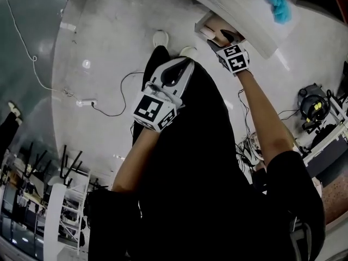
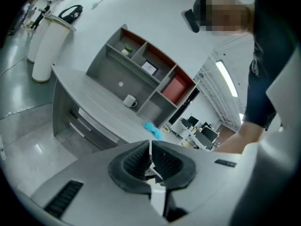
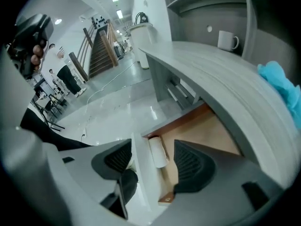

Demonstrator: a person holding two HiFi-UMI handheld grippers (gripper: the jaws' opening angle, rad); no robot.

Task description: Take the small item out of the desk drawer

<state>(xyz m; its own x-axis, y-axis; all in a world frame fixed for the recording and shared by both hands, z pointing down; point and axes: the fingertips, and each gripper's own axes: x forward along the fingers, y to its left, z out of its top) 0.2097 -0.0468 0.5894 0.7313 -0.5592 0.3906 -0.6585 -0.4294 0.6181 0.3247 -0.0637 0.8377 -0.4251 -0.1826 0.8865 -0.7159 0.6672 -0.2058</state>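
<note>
You have a grey desk (image 2: 89,95) carrying a white mug (image 2: 129,100) and, at four o'clock from the mug, a crumpled blue cloth (image 2: 153,130) near the front edge.

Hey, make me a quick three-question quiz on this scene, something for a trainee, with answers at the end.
1. True or false: the left gripper has its jaws wide apart.
2. The small white item lies: A) in the open drawer; B) on the desktop; C) on the floor.
3. Fill in: the right gripper hangs over the item with its jaws ____.
Key: 1 false; 2 A; 3 open.
</note>
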